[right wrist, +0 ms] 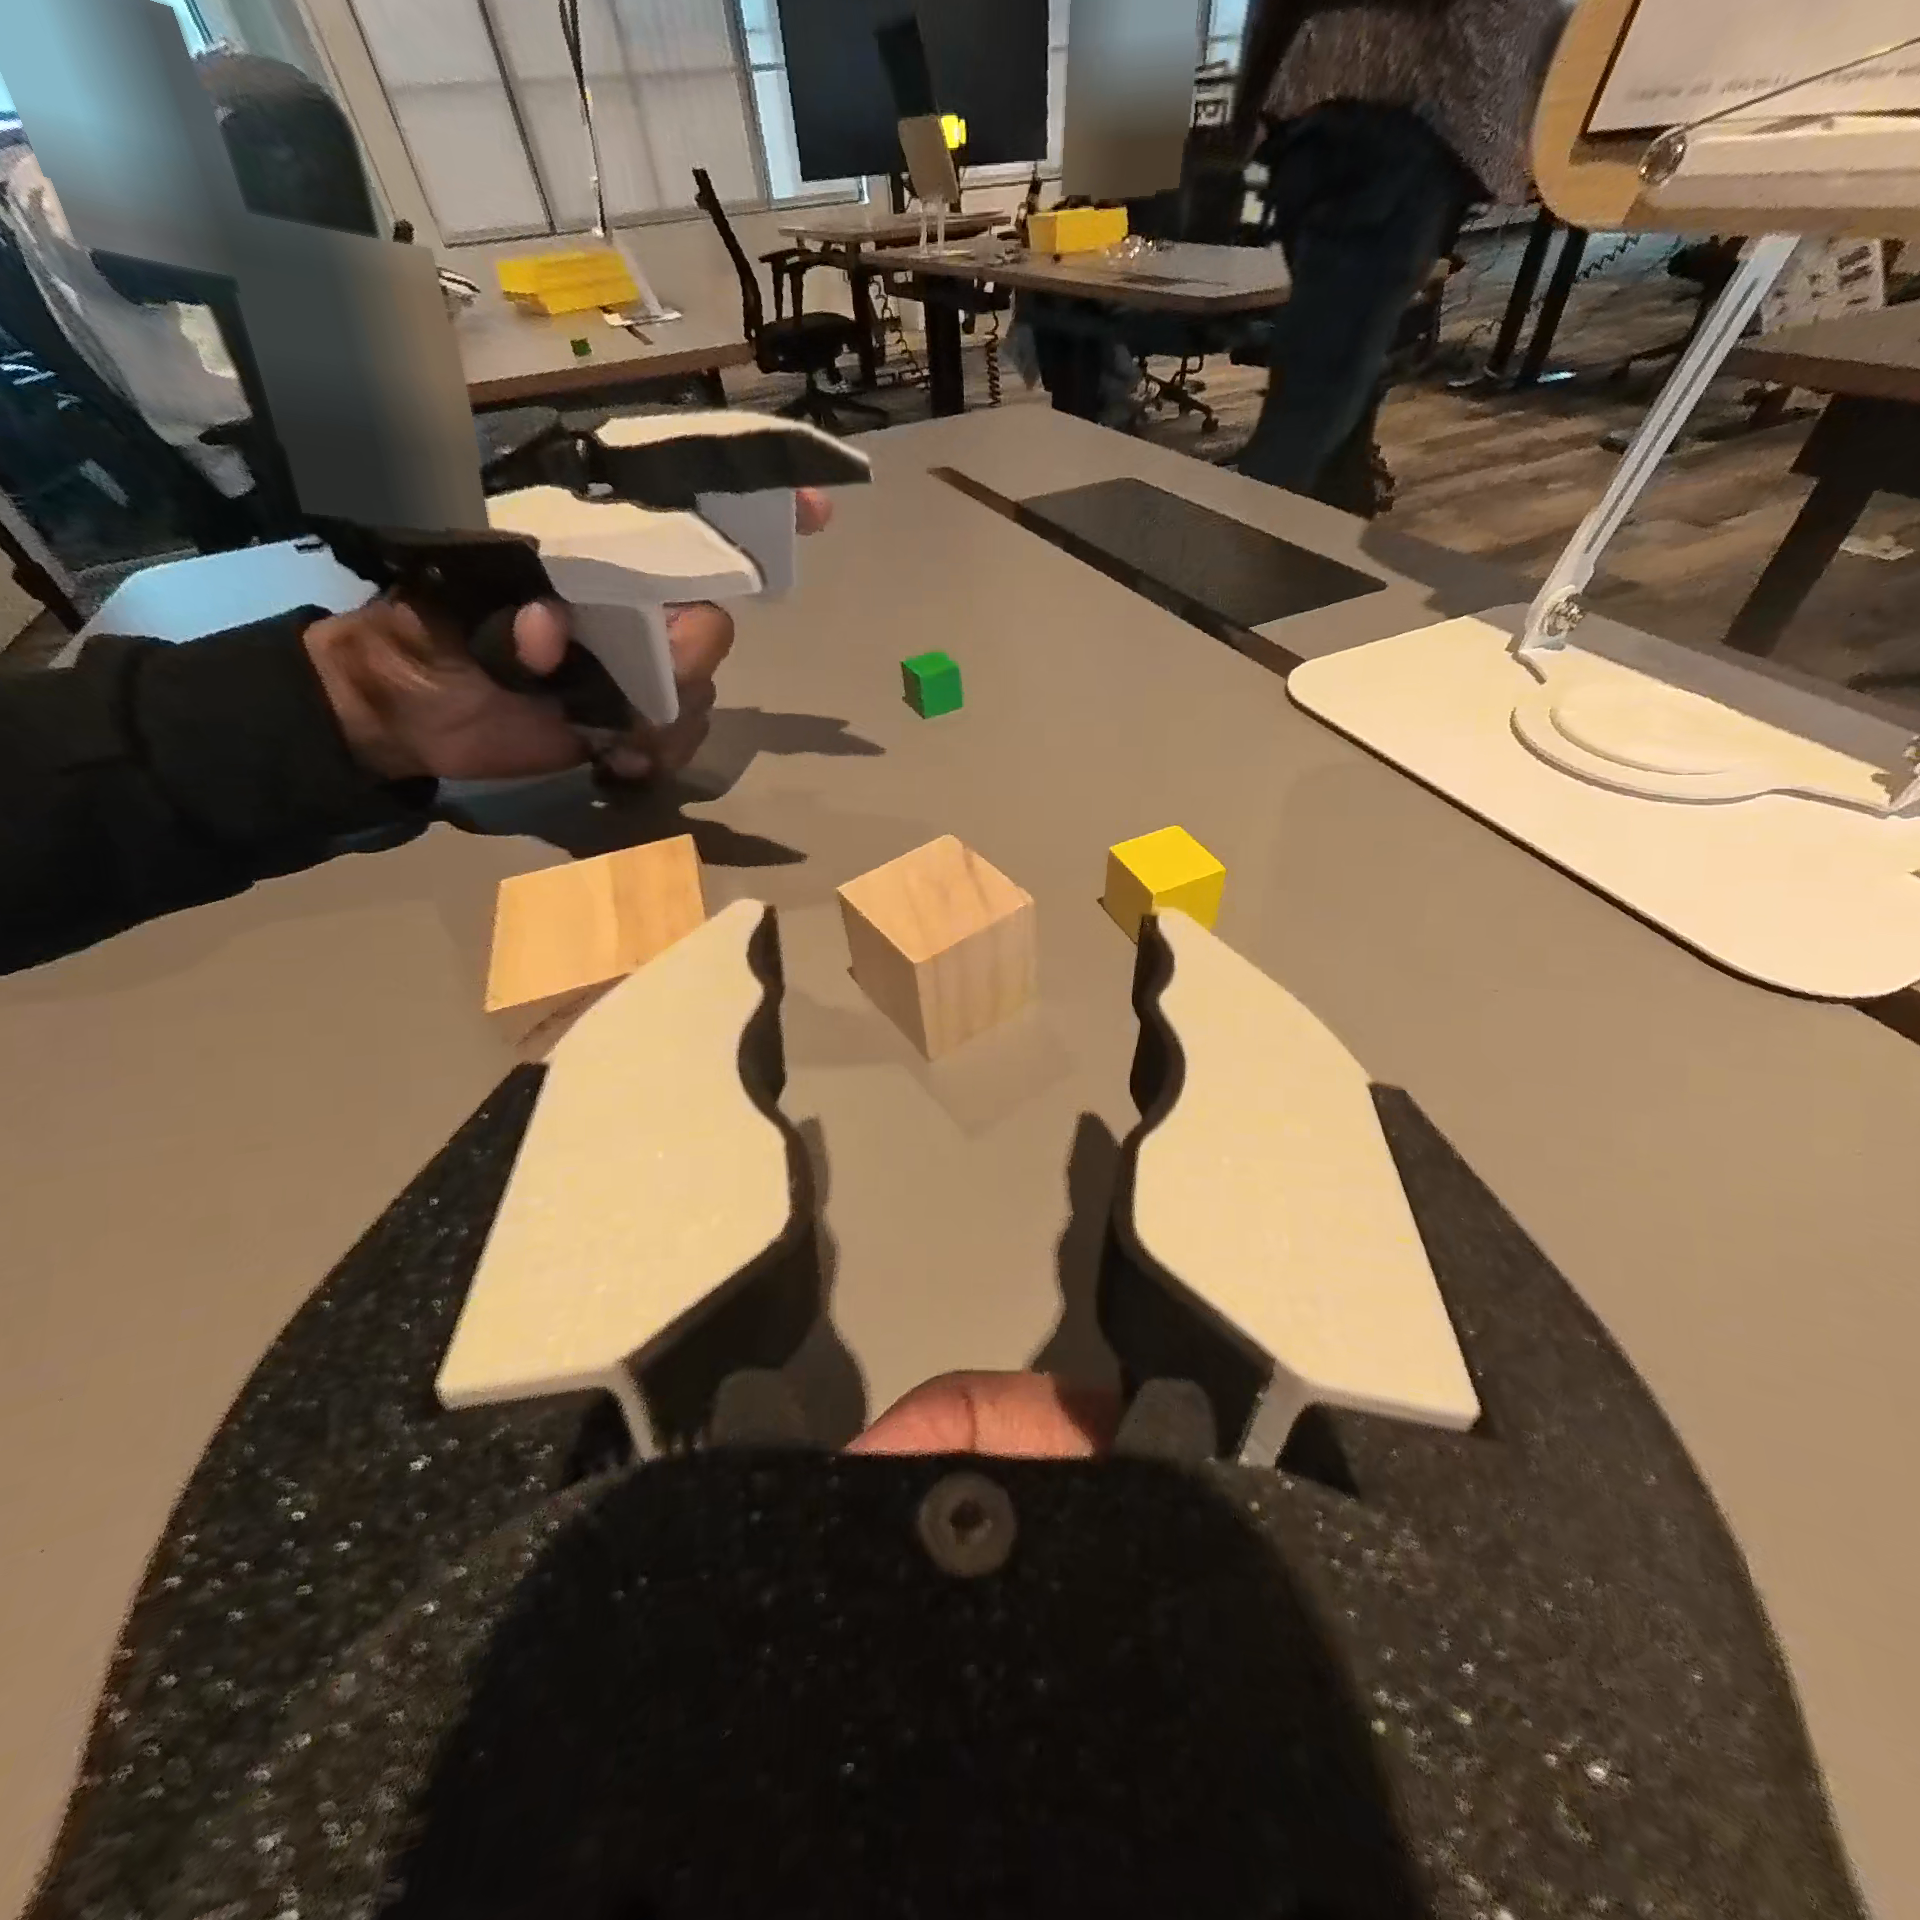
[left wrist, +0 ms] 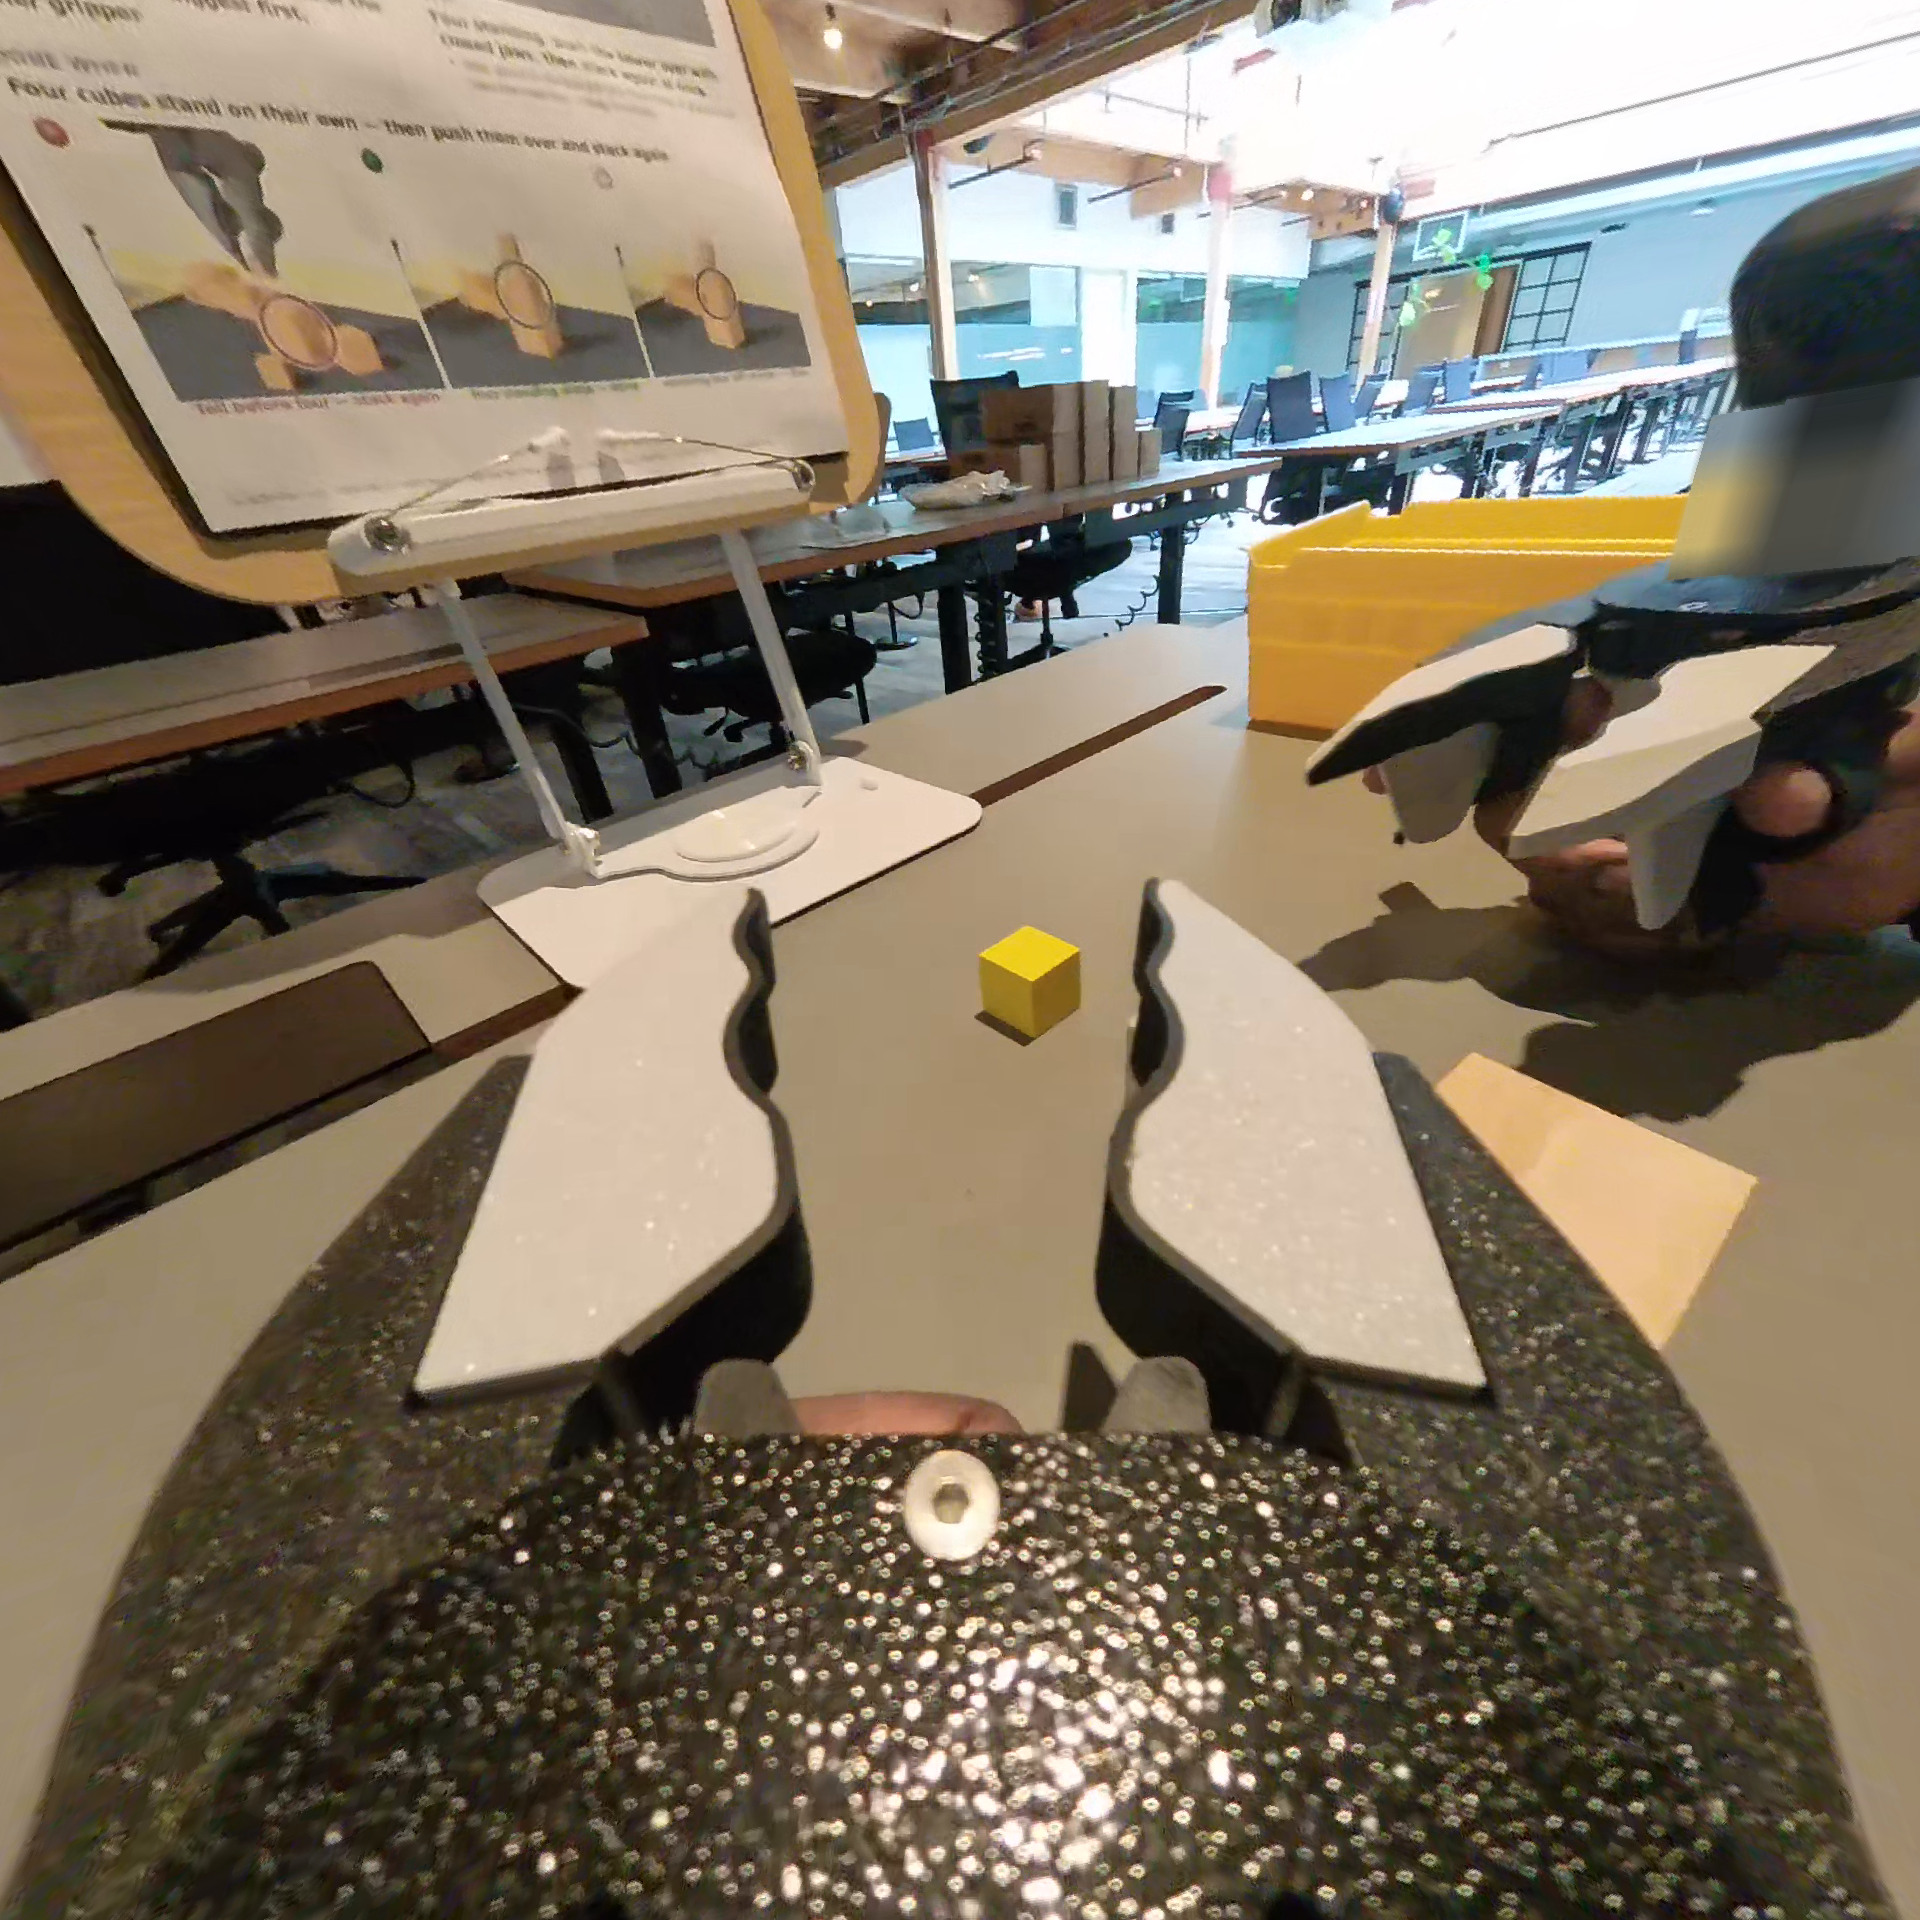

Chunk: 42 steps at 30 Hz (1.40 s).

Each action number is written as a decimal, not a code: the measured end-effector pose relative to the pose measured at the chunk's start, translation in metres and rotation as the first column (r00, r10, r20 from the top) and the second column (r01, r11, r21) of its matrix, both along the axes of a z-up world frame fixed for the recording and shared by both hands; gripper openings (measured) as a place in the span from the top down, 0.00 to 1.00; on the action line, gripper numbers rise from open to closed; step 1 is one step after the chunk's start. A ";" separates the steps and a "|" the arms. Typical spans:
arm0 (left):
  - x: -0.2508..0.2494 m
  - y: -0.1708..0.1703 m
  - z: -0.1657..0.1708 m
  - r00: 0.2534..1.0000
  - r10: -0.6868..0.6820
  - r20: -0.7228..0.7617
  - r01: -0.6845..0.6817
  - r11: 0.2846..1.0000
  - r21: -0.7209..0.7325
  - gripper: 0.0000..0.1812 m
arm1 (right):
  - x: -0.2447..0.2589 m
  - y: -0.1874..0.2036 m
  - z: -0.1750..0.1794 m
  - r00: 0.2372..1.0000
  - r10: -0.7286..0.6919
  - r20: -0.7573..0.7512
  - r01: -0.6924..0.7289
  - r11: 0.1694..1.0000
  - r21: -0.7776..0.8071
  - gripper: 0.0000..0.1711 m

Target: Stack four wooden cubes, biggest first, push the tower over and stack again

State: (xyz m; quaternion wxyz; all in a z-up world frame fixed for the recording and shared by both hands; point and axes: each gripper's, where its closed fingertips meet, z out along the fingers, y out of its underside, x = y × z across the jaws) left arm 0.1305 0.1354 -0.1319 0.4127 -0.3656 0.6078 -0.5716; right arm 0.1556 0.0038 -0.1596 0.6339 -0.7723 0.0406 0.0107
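Observation:
In the right wrist view, four cubes lie apart on the grey table [right wrist: 312, 1143]. A mid-size wooden cube [right wrist: 940, 940] sits just beyond my open, empty right gripper [right wrist: 956, 925]. A larger wooden cube [right wrist: 592, 920] is to the left, partly behind the left finger. A small yellow cube [right wrist: 1164, 878] is at the right fingertip. A smaller green cube [right wrist: 932, 684] lies farther off. My left gripper [right wrist: 800, 520] hovers open at the far left. In the left wrist view, my left gripper [left wrist: 954, 914] is open and empty, with the yellow cube [left wrist: 1029, 982] just ahead and a wooden cube [left wrist: 1600, 1195] beside its right finger. The right gripper [left wrist: 1413, 810] is at the right.
A white stand [left wrist: 727, 842] holding a board with an instruction sheet [left wrist: 416, 260] stands at the table's far side; its base also shows in the right wrist view [right wrist: 1558, 810]. A yellow bin [left wrist: 1455, 603] is at the back right. A person [right wrist: 1351, 260] stands beyond the table. The right tips stand about 6 centimeters off the mid-size wooden cube [right wrist: 940, 940].

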 end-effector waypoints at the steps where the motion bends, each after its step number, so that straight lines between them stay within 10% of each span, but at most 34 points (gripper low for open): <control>1: 0.001 0.000 -0.001 1.000 -0.002 -0.013 0.002 1.000 0.000 0.63 | 0.000 -0.001 0.000 1.000 -0.001 -0.001 0.001 1.000 0.003 0.62; 22: 0.011 -0.005 -0.018 0.974 0.219 0.055 -0.226 0.926 0.304 0.60 | 0.008 0.001 -0.004 0.996 -0.083 0.038 0.084 0.996 -0.037 0.65; 42: 0.007 -0.002 -0.011 0.958 0.258 0.125 -0.284 0.912 0.297 0.60 | 0.006 -0.006 0.007 0.976 -0.149 0.156 0.144 0.989 0.045 0.68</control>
